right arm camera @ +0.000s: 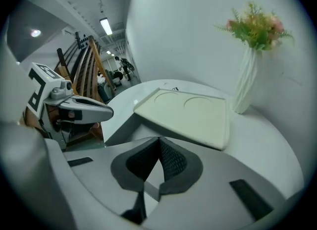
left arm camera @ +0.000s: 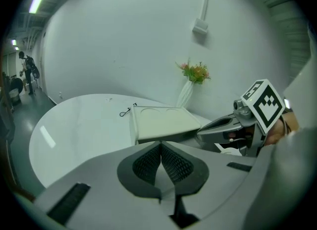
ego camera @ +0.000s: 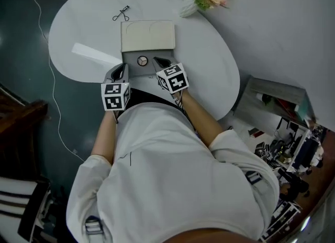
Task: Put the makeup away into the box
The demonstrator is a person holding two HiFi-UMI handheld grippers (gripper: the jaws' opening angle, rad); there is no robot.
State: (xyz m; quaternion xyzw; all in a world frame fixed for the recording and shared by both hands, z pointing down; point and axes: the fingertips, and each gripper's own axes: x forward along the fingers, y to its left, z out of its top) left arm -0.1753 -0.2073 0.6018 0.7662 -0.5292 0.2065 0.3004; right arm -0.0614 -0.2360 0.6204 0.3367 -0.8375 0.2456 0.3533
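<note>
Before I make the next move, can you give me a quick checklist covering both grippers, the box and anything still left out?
1. Left gripper empty, jaws together: ok.
2. Right gripper empty, jaws together: ok.
3. Box open, with lid swung back: ok.
4. Round compact inside the box: ok.
5. All makeup put away: not ok. The eyelash curler lies on the table beyond the lid.
6. Vase apart from the curler and lid: ok.
</note>
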